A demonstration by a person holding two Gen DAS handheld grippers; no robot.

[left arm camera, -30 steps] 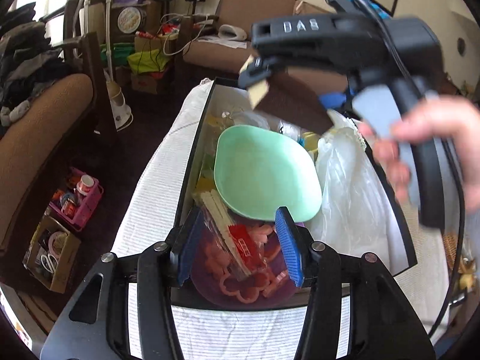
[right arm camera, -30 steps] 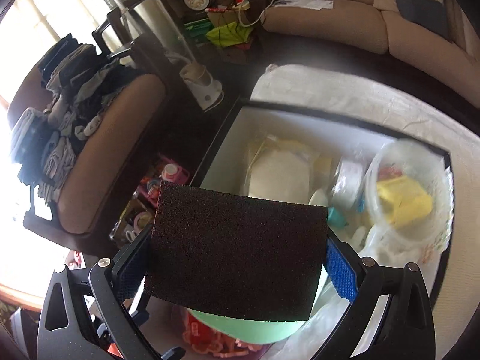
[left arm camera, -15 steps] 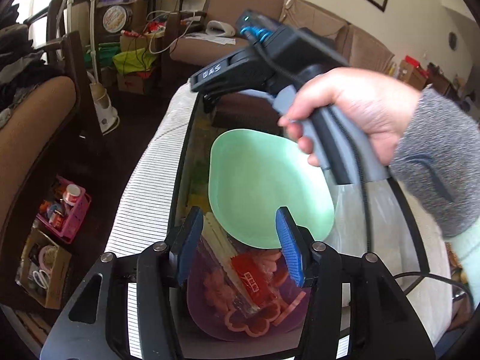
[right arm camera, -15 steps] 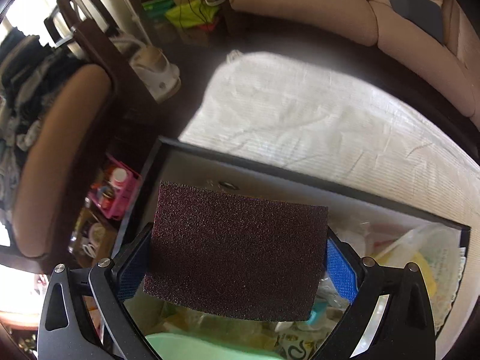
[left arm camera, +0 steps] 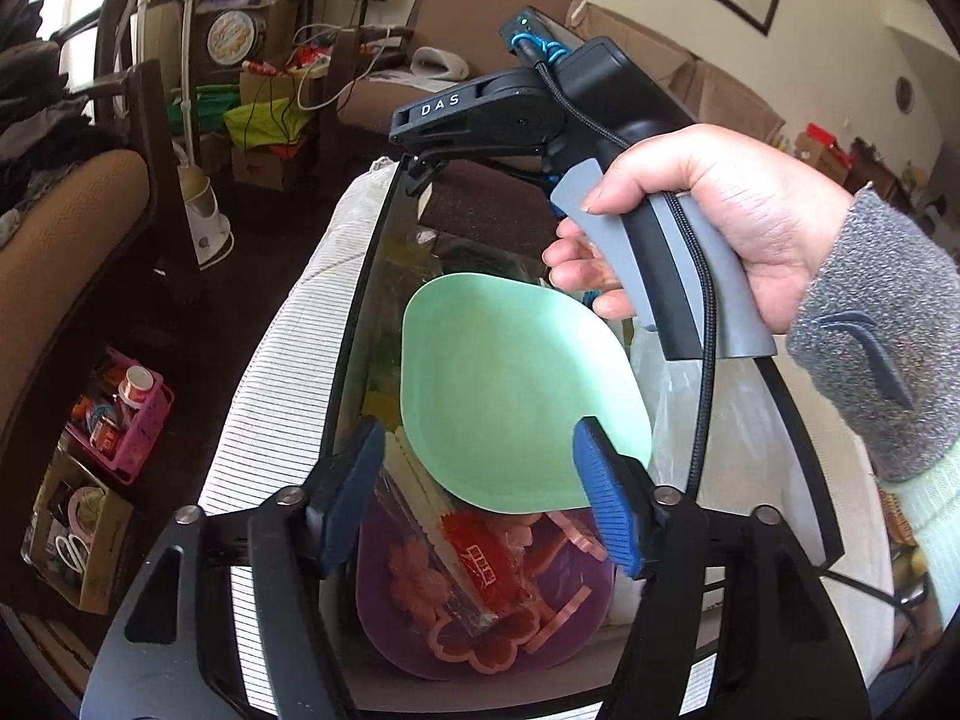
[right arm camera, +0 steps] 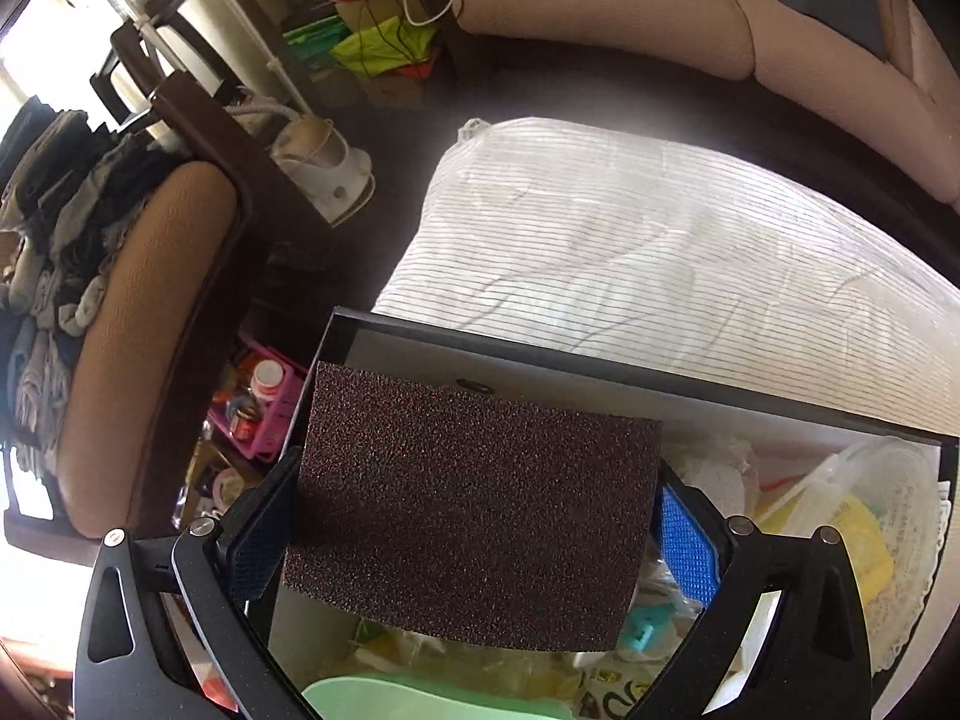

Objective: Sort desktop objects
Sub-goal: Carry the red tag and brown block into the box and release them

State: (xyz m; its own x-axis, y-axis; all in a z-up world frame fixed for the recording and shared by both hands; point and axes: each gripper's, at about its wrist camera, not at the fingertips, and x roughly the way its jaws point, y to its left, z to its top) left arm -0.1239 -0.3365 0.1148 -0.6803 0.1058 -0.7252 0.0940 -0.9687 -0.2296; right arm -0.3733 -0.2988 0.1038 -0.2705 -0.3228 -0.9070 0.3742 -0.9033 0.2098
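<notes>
1. Standing apart, the blue-padded fingers [left arm camera: 354, 492] of the left gripper [left arm camera: 480, 489] have just been opening; no pad presses on anything, and the lower edge of the green plate [left arm camera: 516, 384] only shows in the gap between them.
2. Below this gap lies a purple plate [left arm camera: 414, 618] with pink flower-shaped pieces [left arm camera: 480, 642] and a clear packet with a red label [left arm camera: 486, 564] on top.
3. All of these things are inside a black-rimmed box [left arm camera: 354, 324], which stands on a white striped cloth [left arm camera: 270, 396]; the green plate leans over the purple one.
4. To the right of the green plate there is a clear plastic bag [left arm camera: 738, 420], also inside the box.
5. Further away, the person's right hand [left arm camera: 720, 228] in a grey sleeve [left arm camera: 870, 336] holds the handle of the right gripper [right arm camera: 474, 516] above the far part of the box.
6. This gripper has its fingers closed on a dark brown scouring pad [right arm camera: 474, 504], one pad at each short side, and the scouring pad hangs over the far left corner of the box [right arm camera: 600, 354].
7. Under it, in the right wrist view, small packets and a clear tub with a yellow thing [right arm camera: 852, 534] lie in the box.
8. Beyond the box the striped cloth [right arm camera: 630, 252] continues, and behind it stands a brown sofa [right arm camera: 660, 18].
</notes>
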